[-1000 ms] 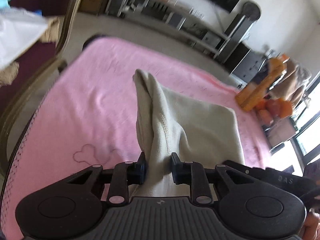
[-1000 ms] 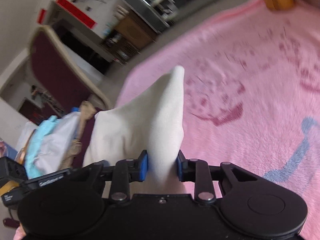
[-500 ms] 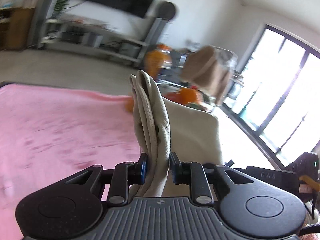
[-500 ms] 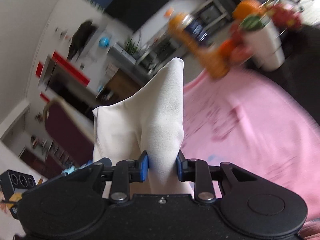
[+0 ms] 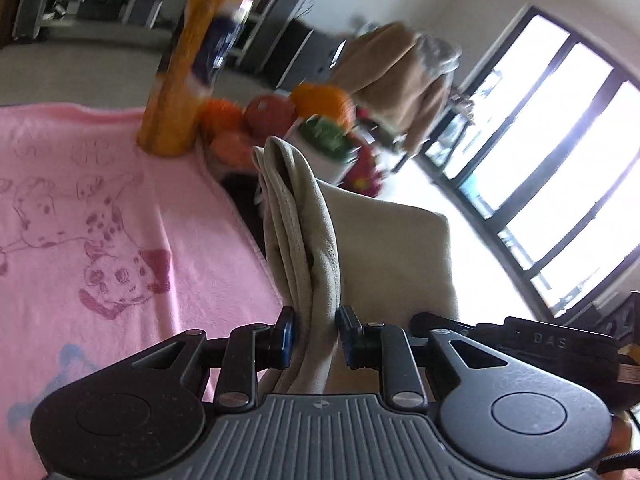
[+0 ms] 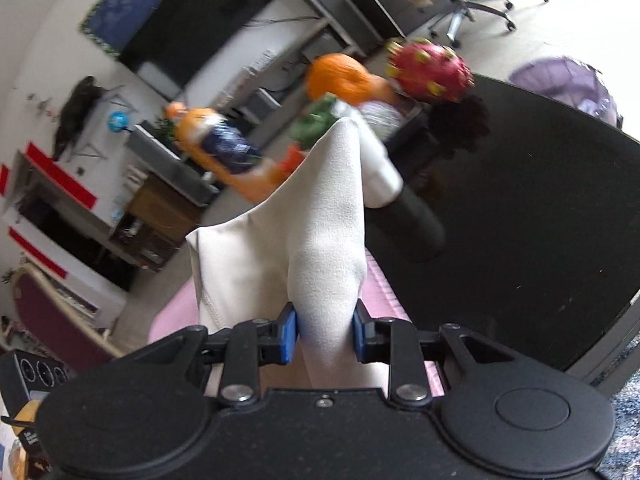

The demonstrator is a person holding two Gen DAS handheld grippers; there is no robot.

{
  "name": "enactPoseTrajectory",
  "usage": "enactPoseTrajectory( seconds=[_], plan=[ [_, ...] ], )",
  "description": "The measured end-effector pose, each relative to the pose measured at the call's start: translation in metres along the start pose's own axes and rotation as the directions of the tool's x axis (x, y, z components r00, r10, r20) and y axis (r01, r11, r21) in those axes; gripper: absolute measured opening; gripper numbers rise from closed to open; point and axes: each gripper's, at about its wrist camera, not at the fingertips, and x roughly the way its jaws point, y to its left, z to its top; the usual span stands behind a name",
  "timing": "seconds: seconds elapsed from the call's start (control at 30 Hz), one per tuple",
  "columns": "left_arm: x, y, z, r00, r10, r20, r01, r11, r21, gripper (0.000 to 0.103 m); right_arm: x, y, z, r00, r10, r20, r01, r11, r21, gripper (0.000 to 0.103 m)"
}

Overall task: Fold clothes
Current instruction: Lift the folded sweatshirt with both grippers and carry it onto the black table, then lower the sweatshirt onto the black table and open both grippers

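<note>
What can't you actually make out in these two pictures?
- Cream garment: its lower part is hidden behind the left gripper and, in the right wrist view, the right gripper.
- Orange bottle: label blurred.
- Pink blanket: cut off by the frame's left edge.

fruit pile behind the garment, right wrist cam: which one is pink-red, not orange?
The dragon fruit, at the right end of the pile by the black table: pink-red skin with yellow-tipped scales. The round fruit to its left is plain orange.
</note>
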Motion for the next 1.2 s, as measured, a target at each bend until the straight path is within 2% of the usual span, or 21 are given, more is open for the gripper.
enactPoseTrajectory(
  seconds=[0.03, 0.1, 0.17, 0.2, 0.23, 0.27, 0.37, 0.43, 0.47, 0.5, 0.53, 0.63, 0.67, 0.7, 0.77, 0.83, 0.87, 0.93, 1.0, 1.17, 1.2],
  plan=[
    [0.017, 0.004, 0.0, 0.999, 0.049, -0.013, -0.049, 0.999, 0.008, 0.023, 0.009, -0.01, 0.004, 1.0, -0.022, -0.003, 0.022, 1.0, 0.0, 0.027],
    [0.043, 0.021, 0.001, 0.985, 0.166, -0.055, -0.167, 0.986, -0.006, 0.02, 0.033, -0.031, 0.009, 0.993, -0.122, 0.0, 0.122, 0.991, 0.047, 0.039],
    [0.049, 0.042, 0.0, 0.973, 0.21, -0.09, -0.215, 0.975, -0.047, 0.02, 0.045, -0.051, 0.01, 0.979, -0.203, -0.003, 0.202, 0.971, 0.125, 0.048],
    [0.048, 0.052, 0.0, 0.971, 0.22, -0.098, -0.226, 0.972, -0.061, 0.021, 0.046, -0.06, 0.01, 0.974, -0.225, -0.004, 0.222, 0.96, 0.168, 0.048],
    [0.042, 0.057, -0.002, 0.973, 0.213, -0.089, -0.219, 0.974, -0.056, 0.021, 0.041, -0.065, 0.008, 0.983, -0.185, 0.01, 0.18, 0.965, 0.188, 0.05],
    [0.035, 0.059, -0.003, 0.973, 0.215, -0.081, -0.218, 0.975, -0.035, 0.021, 0.033, -0.069, 0.007, 0.989, -0.143, 0.024, 0.135, 0.97, 0.202, 0.051],
    [0.023, 0.054, -0.009, 0.981, 0.18, -0.074, -0.178, 0.983, 0.043, 0.021, 0.014, -0.063, 0.004, 0.988, -0.145, 0.062, 0.13, 0.973, 0.191, 0.052],
    [0.021, 0.037, -0.016, 0.988, 0.13, -0.084, -0.121, 0.987, 0.101, 0.021, 0.006, -0.054, 0.003, 0.992, -0.112, 0.05, 0.102, 0.982, 0.161, 0.046],
    [0.022, 0.028, -0.02, 0.99, 0.112, -0.089, -0.1, 0.986, 0.134, 0.021, 0.0, -0.045, -0.001, 0.995, -0.093, 0.025, 0.09, 0.988, 0.123, 0.027],
    [0.025, 0.02, -0.025, 0.989, 0.116, -0.096, -0.098, 0.98, 0.172, 0.021, 0.004, -0.039, -0.004, 0.996, -0.093, -0.013, 0.094, 0.992, 0.08, 0.014],
    [0.029, 0.014, -0.032, 0.985, 0.131, -0.109, -0.106, 0.971, 0.213, 0.023, 0.009, -0.033, -0.007, 0.994, -0.095, -0.05, 0.097, 0.995, 0.036, 0.013],
    [0.047, 0.014, -0.05, 0.956, 0.213, -0.203, -0.157, 0.952, 0.261, 0.031, 0.042, -0.026, -0.015, 0.952, -0.215, -0.217, 0.201, 0.976, -0.086, 0.013],
    [0.05, 0.016, -0.055, 0.947, 0.234, -0.22, -0.168, 0.945, 0.279, 0.033, 0.053, -0.028, -0.018, 0.926, -0.253, -0.281, 0.233, 0.967, -0.104, 0.013],
    [0.047, 0.016, -0.057, 0.947, 0.241, -0.214, -0.168, 0.936, 0.308, 0.033, 0.057, -0.027, -0.02, 0.904, -0.262, -0.337, 0.231, 0.964, -0.128, 0.013],
    [0.043, 0.015, -0.057, 0.928, 0.278, -0.247, -0.185, 0.922, 0.34, 0.033, 0.064, -0.023, -0.025, 0.849, -0.284, -0.445, 0.223, 0.957, -0.186, 0.013],
    [0.033, 0.014, -0.057, 0.91, 0.318, -0.265, -0.219, 0.913, 0.344, 0.032, 0.057, -0.01, -0.025, 0.827, -0.363, -0.428, 0.276, 0.927, -0.253, 0.015],
    [0.026, 0.014, -0.057, 0.901, 0.338, -0.27, -0.239, 0.909, 0.342, 0.032, 0.053, -0.004, -0.024, 0.815, -0.402, -0.418, 0.302, 0.909, -0.286, 0.021],
    [0.008, 0.012, -0.055, 0.898, 0.342, -0.275, -0.251, 0.914, 0.319, 0.037, 0.035, 0.011, -0.018, 0.854, -0.387, -0.347, 0.307, 0.914, -0.265, 0.029],
    [-0.013, 0.006, -0.05, 0.906, 0.332, -0.264, -0.25, 0.921, 0.3, 0.05, 0.012, 0.028, -0.013, 0.895, -0.349, -0.276, 0.298, 0.931, -0.212, 0.042],
    [-0.073, -0.021, -0.035, 0.932, 0.307, -0.195, -0.243, 0.925, 0.293, 0.066, -0.038, 0.086, -0.015, 0.923, -0.351, -0.156, 0.308, 0.92, -0.244, 0.064],
    [-0.086, -0.027, -0.032, 0.938, 0.297, -0.179, -0.237, 0.926, 0.292, 0.069, -0.048, 0.098, -0.015, 0.927, -0.351, -0.134, 0.31, 0.916, -0.253, 0.064]
  ],
)
